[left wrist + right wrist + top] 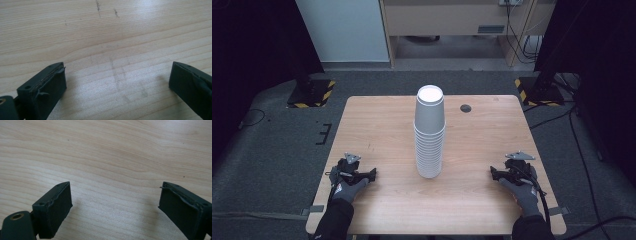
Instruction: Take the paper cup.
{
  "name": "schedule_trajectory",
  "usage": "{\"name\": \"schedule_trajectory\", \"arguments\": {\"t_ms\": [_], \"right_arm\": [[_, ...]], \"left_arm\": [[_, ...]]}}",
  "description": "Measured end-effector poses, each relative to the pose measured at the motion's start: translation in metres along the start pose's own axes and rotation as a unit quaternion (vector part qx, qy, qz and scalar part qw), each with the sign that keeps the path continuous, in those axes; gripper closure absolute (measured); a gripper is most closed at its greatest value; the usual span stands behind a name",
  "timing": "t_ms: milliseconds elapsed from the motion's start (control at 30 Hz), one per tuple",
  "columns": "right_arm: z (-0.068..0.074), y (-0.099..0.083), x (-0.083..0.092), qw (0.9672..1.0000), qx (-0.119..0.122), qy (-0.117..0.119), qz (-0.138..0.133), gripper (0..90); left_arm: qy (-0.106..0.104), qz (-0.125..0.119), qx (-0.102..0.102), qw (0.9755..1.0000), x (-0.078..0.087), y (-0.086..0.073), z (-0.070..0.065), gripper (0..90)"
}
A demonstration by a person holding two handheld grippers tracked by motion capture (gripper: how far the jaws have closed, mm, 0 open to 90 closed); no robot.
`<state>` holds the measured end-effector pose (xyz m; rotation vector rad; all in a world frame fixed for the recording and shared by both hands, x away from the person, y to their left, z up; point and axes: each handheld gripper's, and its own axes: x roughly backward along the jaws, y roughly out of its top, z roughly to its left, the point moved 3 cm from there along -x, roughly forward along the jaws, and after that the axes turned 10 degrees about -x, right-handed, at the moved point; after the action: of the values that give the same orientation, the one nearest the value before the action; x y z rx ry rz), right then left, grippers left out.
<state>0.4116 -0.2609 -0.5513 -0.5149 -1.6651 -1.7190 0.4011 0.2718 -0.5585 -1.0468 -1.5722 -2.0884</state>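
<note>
With both jaw pairs spread wide and empty, the tall stack of white paper cups (430, 132) is best approached level by the left gripper (373, 174) and the right gripper (492, 172), one steadying the lower cups

Looking along the right gripper (115, 205), its two black jaws rise from the bottom edge, one at about seven o'clock and the other at about four o'clock, standing wide apart with nothing between them. The rubber pads (58, 212) on their inner faces look worn, with ragged edges, and a thin frayed strand sticks out at the top of the four o'clock jaw. A brass-coloured eyelet (17, 216) sits at eight o'clock. Beneath lies the pale wooden table (107, 155), its grain running across, with tiny dark specks toward eleven and three o'clock. The jaws cast soft shadows on the wood.
</note>
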Motion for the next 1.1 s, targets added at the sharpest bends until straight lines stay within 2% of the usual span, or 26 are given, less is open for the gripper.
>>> {"name": "schedule_trajectory", "arguments": {"t_ms": [233,333,367,467,667,867,1100], "right_arm": [[0.005,0.006,0.01,0.9997,0.004,0.013,-0.022,12.3],[0.012,0.008,0.016,0.999,-0.002,0.034,-0.028,13.3],[0.016,0.01,0.02,0.9983,-0.002,0.046,-0.035,13.4],[0.024,0.015,0.026,0.9969,0.002,0.062,-0.049,13.6],[0.039,0.022,0.039,0.9941,0.016,0.081,-0.071,12.7],[0.044,0.032,0.053,0.9904,0.012,0.102,-0.093,13.3],[0.049,0.042,0.065,0.9867,0.017,0.119,-0.109,14.0]], "left_arm": [[0.0,0.0,0.0,1.0,0.0,0.0,0.0,0.0],[0.0,0.0,0.0,1.0,0.0,0.0,0.0,0.0],[0.0,0.0,0.0,1.0,0.0,0.0,0.0,0.0],[0.0,0.0,0.0,1.0,0.0,0.0,0.0,0.0],[-0.001,0.001,-0.001,1.0,0.0,0.0,0.0,0.0],[-0.001,0.001,-0.001,1.0,0.0,0.0,0.0,0.0],[-0.001,0.001,-0.002,1.0,0.0,0.0,0.0,0.0]]}}
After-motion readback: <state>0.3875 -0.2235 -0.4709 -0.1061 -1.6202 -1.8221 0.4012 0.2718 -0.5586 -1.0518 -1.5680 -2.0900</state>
